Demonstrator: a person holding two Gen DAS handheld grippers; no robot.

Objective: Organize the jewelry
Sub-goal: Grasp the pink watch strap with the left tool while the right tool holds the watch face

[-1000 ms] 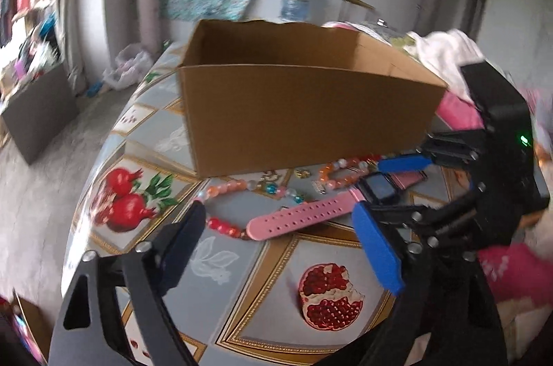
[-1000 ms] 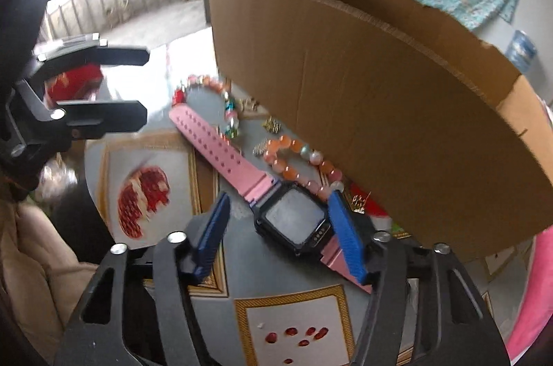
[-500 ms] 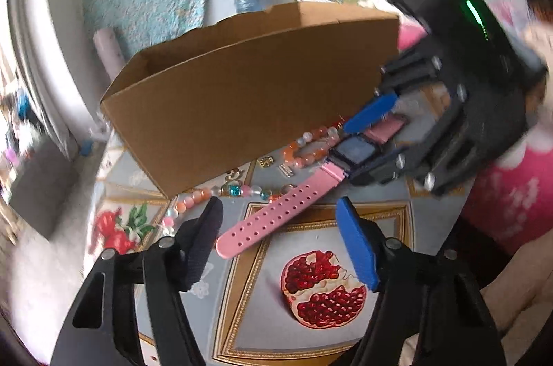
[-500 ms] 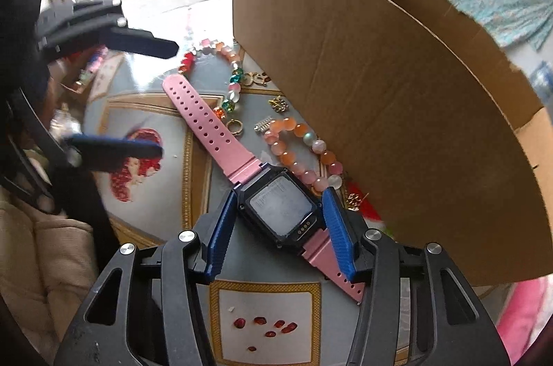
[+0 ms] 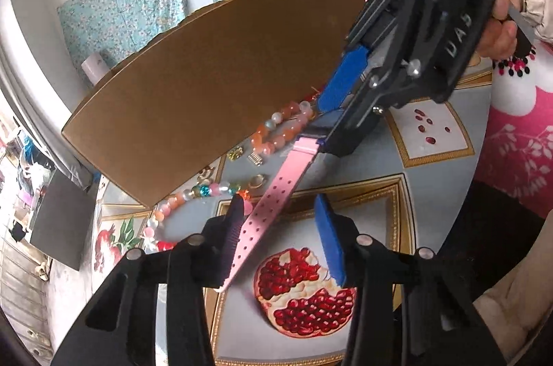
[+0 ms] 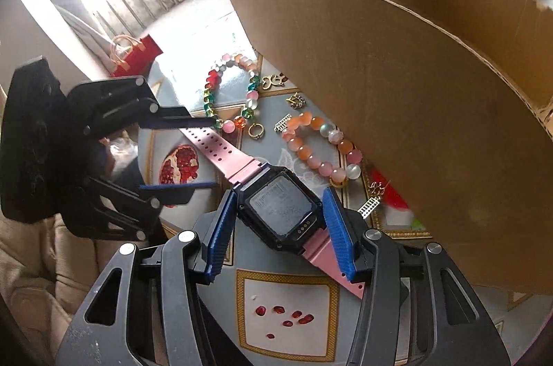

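Observation:
A pink-strapped watch with a black face [image 6: 281, 212] lies on the table beside a cardboard box [image 6: 397, 96]. My right gripper [image 6: 281, 234] straddles the watch face, blue pads close on both sides, jaws narrowly open. My left gripper [image 5: 281, 234] is open around the free end of the pink strap [image 5: 266, 210], and the strap lies against its left finger. An orange bead bracelet [image 6: 321, 144] and a multicolour bead bracelet [image 6: 231, 93] lie between watch and box.
Small gold earrings [image 6: 295, 101], a ring [image 6: 256, 131] and clips [image 6: 369, 207] lie along the box's foot. The tablecloth shows pomegranate prints [image 5: 307, 293]. A red bag [image 6: 133, 55] sits beyond the table edge.
My left gripper has swung in over the strap's free end. My right gripper has slid forward and narrowed around the watch face.

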